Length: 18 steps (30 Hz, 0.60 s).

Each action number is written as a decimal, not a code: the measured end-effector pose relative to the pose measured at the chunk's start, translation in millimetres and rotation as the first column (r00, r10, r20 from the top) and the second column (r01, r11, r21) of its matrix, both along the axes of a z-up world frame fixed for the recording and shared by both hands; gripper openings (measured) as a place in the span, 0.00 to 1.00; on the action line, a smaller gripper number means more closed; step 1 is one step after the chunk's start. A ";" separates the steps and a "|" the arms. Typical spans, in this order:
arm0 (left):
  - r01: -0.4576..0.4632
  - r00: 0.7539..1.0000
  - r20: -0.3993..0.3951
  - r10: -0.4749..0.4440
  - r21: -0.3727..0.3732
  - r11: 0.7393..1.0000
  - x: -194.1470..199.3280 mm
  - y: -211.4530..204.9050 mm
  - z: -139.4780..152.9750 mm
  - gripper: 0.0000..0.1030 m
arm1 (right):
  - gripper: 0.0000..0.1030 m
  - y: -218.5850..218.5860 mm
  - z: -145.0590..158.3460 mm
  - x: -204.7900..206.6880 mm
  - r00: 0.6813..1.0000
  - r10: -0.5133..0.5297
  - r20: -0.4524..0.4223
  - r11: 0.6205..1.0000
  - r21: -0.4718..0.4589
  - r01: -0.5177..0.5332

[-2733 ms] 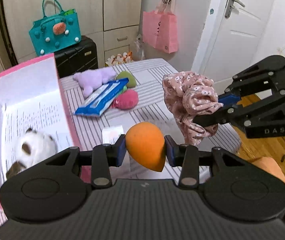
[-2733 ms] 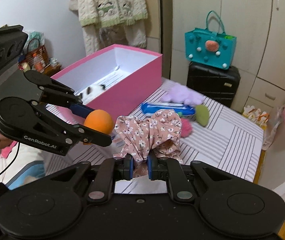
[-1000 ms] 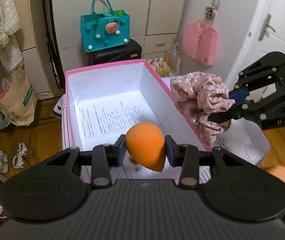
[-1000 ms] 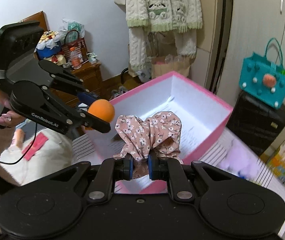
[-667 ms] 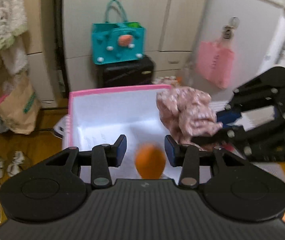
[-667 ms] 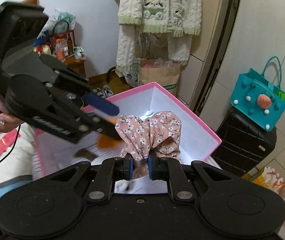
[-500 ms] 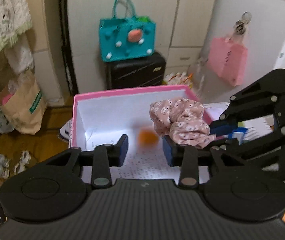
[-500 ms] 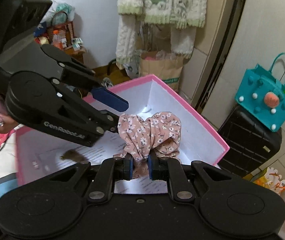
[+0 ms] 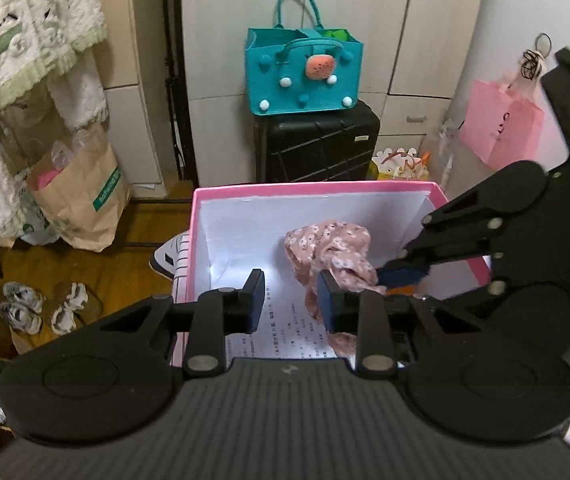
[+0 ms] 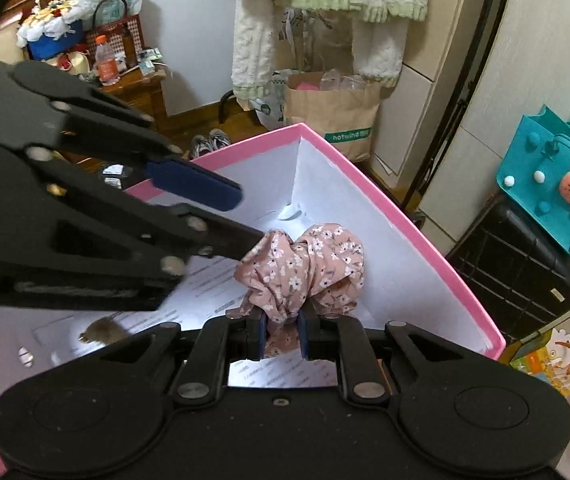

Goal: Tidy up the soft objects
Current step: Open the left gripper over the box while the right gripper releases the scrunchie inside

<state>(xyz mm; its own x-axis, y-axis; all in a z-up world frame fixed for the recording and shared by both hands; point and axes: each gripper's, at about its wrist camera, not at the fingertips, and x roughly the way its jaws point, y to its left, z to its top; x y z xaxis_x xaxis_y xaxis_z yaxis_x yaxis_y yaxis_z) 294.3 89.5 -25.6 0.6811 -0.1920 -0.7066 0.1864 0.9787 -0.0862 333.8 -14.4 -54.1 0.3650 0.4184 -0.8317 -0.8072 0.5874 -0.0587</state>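
Right hand-held gripper (image 10: 281, 334), tilted downward, pinches a floral scrunchie (image 10: 305, 264) (jaws just loosening) over a pink box (image 10: 425, 236); left hand-held gripper (image 9: 289, 295) empty, jaws apart; black suitcase (image 9: 317, 140) at 12 o'clock.

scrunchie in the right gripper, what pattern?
Dusty pink scrunchie with small white flowers; clearest in the right wrist view, pinched in the right gripper.

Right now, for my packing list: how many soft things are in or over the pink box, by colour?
Pink floral scrunchie: 1
Orange sponge, mostly hidden: 1
Brown furry toy, blurred: 1
Total: 3
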 end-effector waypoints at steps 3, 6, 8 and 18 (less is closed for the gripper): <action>-0.011 1.000 -0.011 0.011 -0.014 1.000 -1.7 4.0 0.0 0.27 | 0.46 0.2 -4.7 8.3 0.999 -0.039 -0.001 0.999 -0.011 0.039; -0.007 1.000 -0.016 0.006 -0.018 1.000 -7.3 4.6 1.0 0.32 | 0.52 -7.6 -2.2 8.1 0.997 -0.081 0.004 0.997 0.003 0.081; -0.004 1.000 -0.018 0.003 -0.021 1.000 -11.6 4.3 2.5 0.35 | 0.52 -14.2 3.4 2.8 0.996 -0.092 0.015 0.996 0.016 0.092; 0.022 1.000 0.009 -0.022 -0.018 1.000 -49.2 2.9 24.6 0.51 | 0.52 -54.8 49.5 -51.4 0.984 -0.172 0.037 0.980 0.105 0.167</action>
